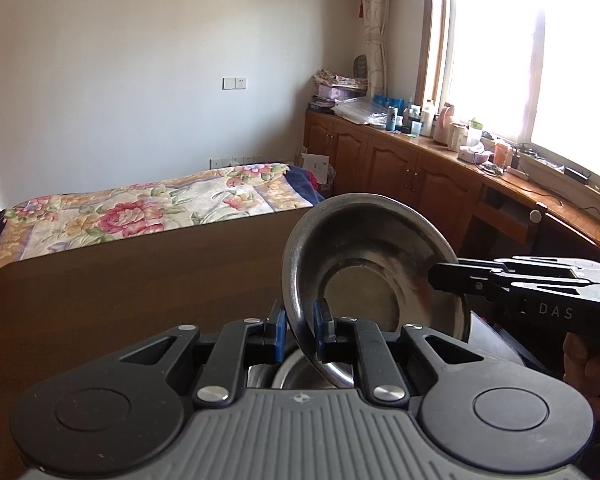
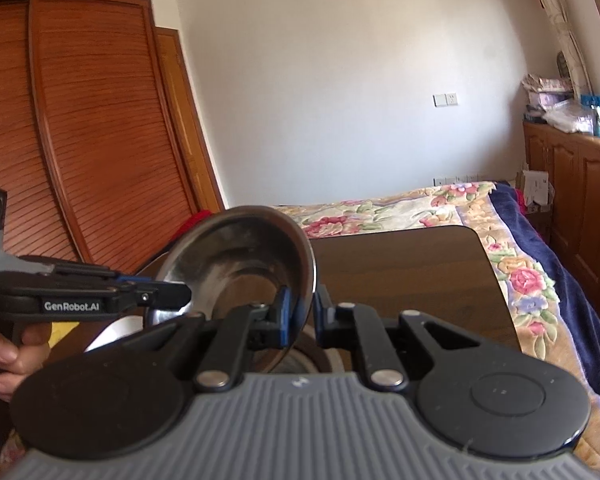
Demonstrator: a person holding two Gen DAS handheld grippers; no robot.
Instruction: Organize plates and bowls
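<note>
One steel bowl (image 1: 364, 264) hangs tilted on edge above the dark wooden table (image 1: 120, 280), its rim pinched from opposite sides: the left gripper (image 1: 300, 330) clamps the near edge, the right gripper (image 2: 300, 320) clamps the other. Another metal dish (image 1: 300, 372) sits below.

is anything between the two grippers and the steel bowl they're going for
No, nothing visible. The left gripper has its fingers on either side of the steel bowl's rim, and the right gripper has its fingers around the opposite rim, holding the bowl tilted above the table.
</note>
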